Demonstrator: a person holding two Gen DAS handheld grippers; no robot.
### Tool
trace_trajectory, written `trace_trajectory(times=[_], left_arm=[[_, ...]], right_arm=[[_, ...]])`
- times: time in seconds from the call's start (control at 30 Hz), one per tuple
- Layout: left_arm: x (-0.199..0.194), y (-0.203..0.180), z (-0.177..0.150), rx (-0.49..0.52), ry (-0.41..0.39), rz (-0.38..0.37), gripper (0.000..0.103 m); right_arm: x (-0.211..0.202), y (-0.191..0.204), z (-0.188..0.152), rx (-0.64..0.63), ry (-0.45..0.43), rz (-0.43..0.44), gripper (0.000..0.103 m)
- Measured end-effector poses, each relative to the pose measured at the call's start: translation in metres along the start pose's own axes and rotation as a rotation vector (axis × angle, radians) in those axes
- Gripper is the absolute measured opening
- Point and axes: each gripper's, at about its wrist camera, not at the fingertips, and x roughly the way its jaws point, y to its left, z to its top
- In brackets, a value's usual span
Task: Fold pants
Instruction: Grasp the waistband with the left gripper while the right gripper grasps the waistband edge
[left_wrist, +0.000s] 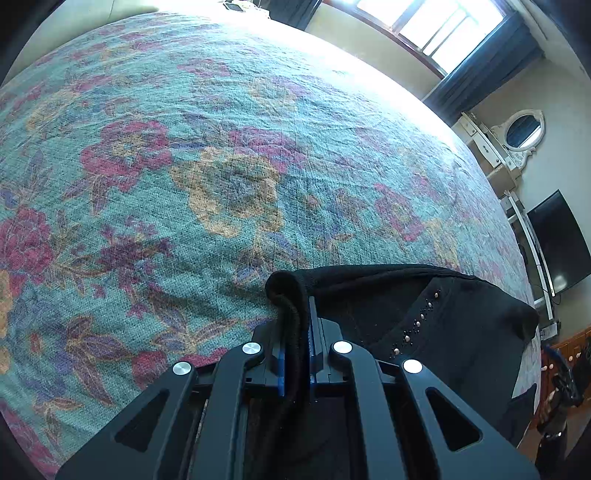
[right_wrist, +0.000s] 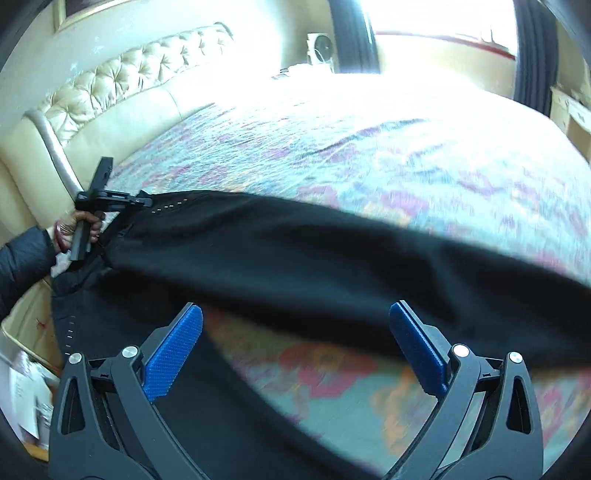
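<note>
Left claw (left_wrist: 297, 354) clamped on limp black pants (right_wrist: 295, 251) waistband, lower centre; right claw (right_wrist: 295, 347) apart, empty. Fabric drapes; judged best gripped at hems.

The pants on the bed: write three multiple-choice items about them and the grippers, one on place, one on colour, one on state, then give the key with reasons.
1. Where is the left gripper clamped on the pants?
A. On a rolled edge near the row of studs
B. On the middle of a leg
C. Nowhere on them

2. What colour are the pads on the right gripper?
A. Red
B. Blue
C. White

3. What state is the right gripper in?
A. Shut on the pants
B. Shut on the bedspread
C. Open, holding nothing

Key: 1 A, the left wrist view shows black cloth pinched between the fingers, with the studs just beside them. 2 B, both pads are blue. 3 C, its fingers stand wide apart above the pants and the flowered bedspread, nothing between them.
</note>
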Motion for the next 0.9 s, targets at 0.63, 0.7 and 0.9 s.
trace_trajectory(times=[0.63,0.7,0.9], left_arm=[[-0.009,-0.013,0.005,0.006,-0.134,0.027,0.008],[-0.034,-0.017,-0.001,0.003,-0.208,-0.036,0.008],[-0.122,-0.029,-0.059,0.006,-0.35,-0.213,0.008]], right_arm=[[0.075,-0.041,0.062,-0.117,0.207,-0.007,0.011],[0.036,-0.024,0.051,-0.129,0.1,-0.032,0.011],[-0.069,0.057,-0.037,-0.275,-0.072,-0.178,0.013]])
